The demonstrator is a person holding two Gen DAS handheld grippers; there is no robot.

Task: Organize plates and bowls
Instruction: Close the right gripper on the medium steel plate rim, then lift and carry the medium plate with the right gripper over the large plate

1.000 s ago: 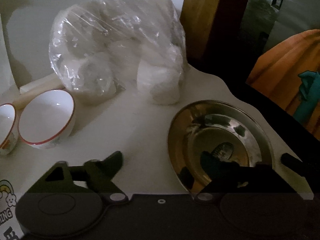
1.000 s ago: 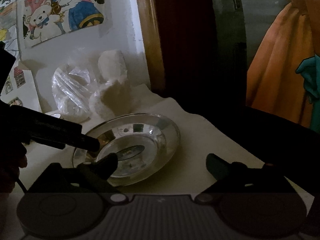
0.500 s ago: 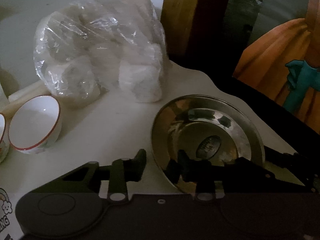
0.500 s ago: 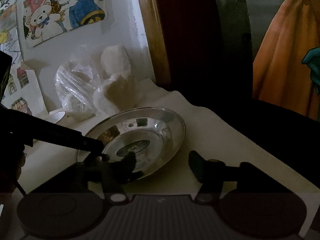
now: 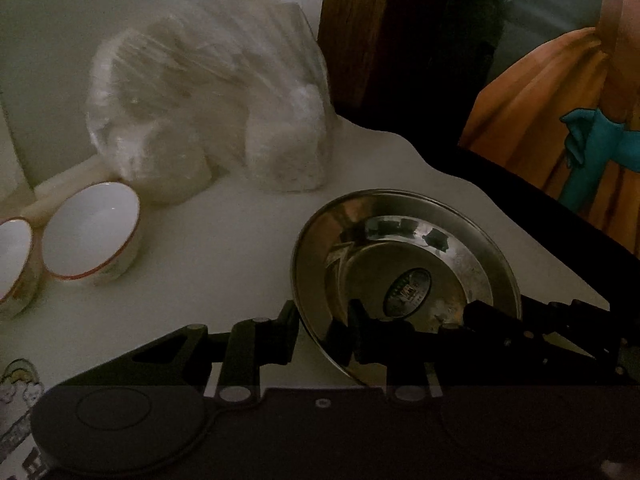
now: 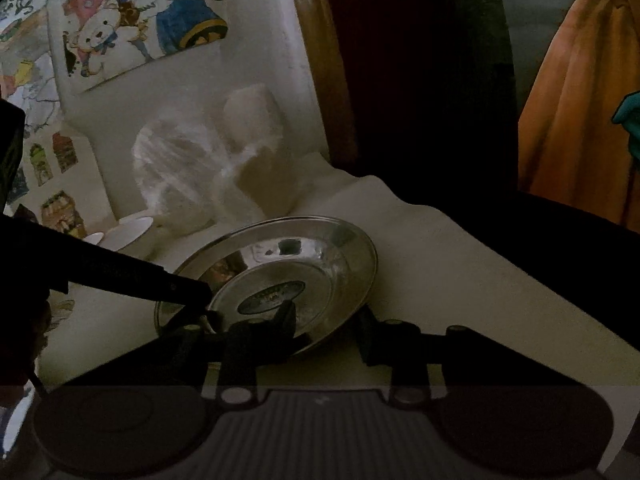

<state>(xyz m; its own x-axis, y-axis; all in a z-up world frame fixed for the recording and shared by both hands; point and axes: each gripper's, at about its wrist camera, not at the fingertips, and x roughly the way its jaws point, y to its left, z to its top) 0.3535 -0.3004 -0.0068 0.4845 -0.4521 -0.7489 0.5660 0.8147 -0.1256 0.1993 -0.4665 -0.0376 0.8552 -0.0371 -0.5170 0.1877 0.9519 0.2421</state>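
I saw a shiny silver plate (image 5: 404, 240), white bowls (image 5: 90, 230) with red rims, and an orange curtain (image 5: 540, 120).

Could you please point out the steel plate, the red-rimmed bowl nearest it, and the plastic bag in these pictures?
steel plate (image 5: 472, 248), left wrist view, on its far inner slope.
red-rimmed bowl (image 5: 90, 230), left wrist view, on its white inside.
plastic bag (image 5: 208, 100), left wrist view, on its crinkled front.
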